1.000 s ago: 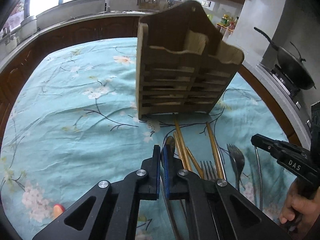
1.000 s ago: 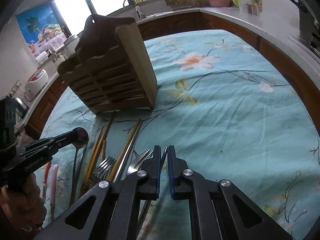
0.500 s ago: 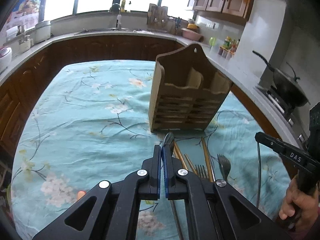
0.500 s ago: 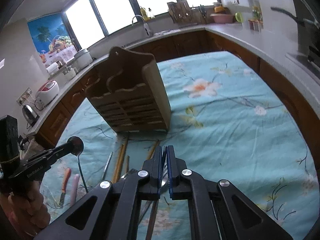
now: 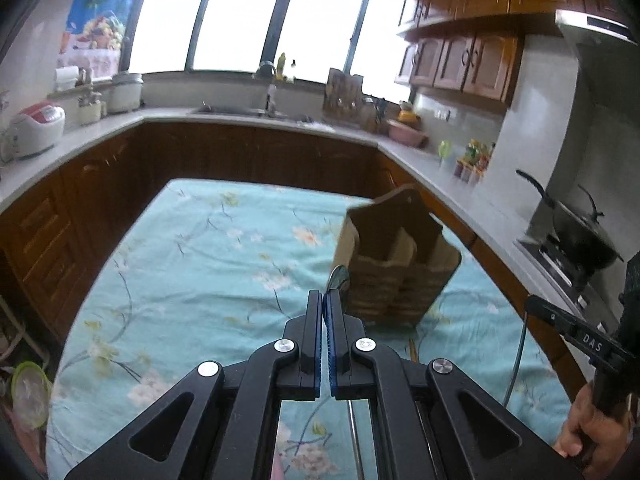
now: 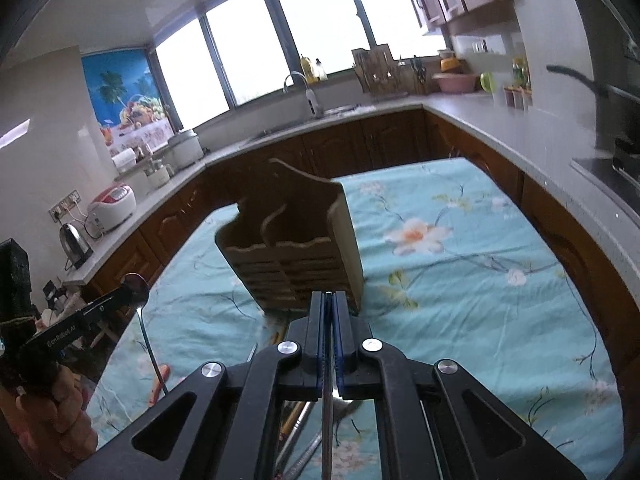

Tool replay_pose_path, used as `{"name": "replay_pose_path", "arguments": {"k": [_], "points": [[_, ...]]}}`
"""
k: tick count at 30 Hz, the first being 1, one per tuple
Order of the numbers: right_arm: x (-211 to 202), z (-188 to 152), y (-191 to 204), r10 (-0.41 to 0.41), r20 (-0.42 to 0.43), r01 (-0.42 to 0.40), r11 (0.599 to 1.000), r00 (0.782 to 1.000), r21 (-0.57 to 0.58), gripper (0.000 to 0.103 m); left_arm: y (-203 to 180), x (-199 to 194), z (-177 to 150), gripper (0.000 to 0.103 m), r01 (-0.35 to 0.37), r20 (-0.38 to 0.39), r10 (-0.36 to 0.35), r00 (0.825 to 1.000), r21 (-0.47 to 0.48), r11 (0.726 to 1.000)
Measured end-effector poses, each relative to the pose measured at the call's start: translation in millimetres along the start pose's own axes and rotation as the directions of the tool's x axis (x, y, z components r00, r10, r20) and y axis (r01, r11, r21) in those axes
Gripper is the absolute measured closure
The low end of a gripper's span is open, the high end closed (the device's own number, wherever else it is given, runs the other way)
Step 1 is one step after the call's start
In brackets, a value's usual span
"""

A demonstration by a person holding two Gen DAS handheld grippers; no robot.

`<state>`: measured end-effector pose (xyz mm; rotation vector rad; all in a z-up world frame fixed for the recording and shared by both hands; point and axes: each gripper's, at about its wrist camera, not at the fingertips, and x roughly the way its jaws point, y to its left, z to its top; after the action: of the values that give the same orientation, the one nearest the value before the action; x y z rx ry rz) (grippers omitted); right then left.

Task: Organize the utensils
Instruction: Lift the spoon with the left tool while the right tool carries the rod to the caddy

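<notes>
A wooden utensil holder (image 5: 396, 268) with open compartments stands on the teal flowered tablecloth (image 5: 208, 264); it also shows in the right wrist view (image 6: 296, 252). My left gripper (image 5: 325, 300) is shut on a metal spoon (image 5: 338, 276), whose bowl sticks up past the fingertips; the spoon (image 6: 138, 292) hangs from that gripper at the left of the right wrist view. My right gripper (image 6: 328, 300) is shut on a thin metal utensil (image 6: 327, 416) whose handle runs down between the fingers; its head is hidden. Both grippers are raised above the table, short of the holder.
Loose utensils (image 6: 296, 428) and an orange-handled tool (image 6: 158, 384) lie on the cloth below my right gripper. Counters (image 5: 240, 118) with cabinets ring the table. A black wok (image 5: 580, 236) sits on the stove at the right.
Both grippers have risen from the pile of utensils, each with a utensil pinched in it. The holder now looks smaller and farther below.
</notes>
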<state>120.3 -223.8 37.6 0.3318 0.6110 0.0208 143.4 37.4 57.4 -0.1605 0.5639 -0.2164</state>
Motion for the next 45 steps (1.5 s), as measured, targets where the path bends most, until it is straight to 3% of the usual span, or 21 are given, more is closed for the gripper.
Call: {"name": "replay_pose_path", "arguments": {"k": [9, 26, 32, 38, 45], "points": [[-10, 27, 4, 0.011, 0.093, -0.011, 1.000, 0.996, -0.002, 0.100, -13, -10, 8, 0.103, -0.012, 0.082, 0.011, 0.997, 0.012, 1.000], [-24, 89, 16, 0.045, 0.243, -0.037, 0.999, 0.969, -0.036, 0.100, -8, 9, 49, 0.103, -0.015, 0.180, 0.019, 0.983, -0.022, 1.000], [-28, 122, 22, 0.044, 0.326, -0.032, 0.999, 0.944, -0.042, 0.100, -11, 28, 61, 0.103, -0.049, 0.242, 0.055, 0.969, -0.030, 0.998], [-18, 147, 25, 0.039, 0.388, -0.023, 0.999, 0.921, -0.045, 0.100, -16, 63, 67, 0.103, -0.125, 0.299, 0.134, 0.945, -0.051, 0.991], [8, 155, 17, 0.020, 0.384, -0.007, 0.999, 0.923, -0.036, 0.100, -45, 115, 49, 0.103, -0.217, 0.325, 0.221, 0.920, -0.048, 0.975]]}}
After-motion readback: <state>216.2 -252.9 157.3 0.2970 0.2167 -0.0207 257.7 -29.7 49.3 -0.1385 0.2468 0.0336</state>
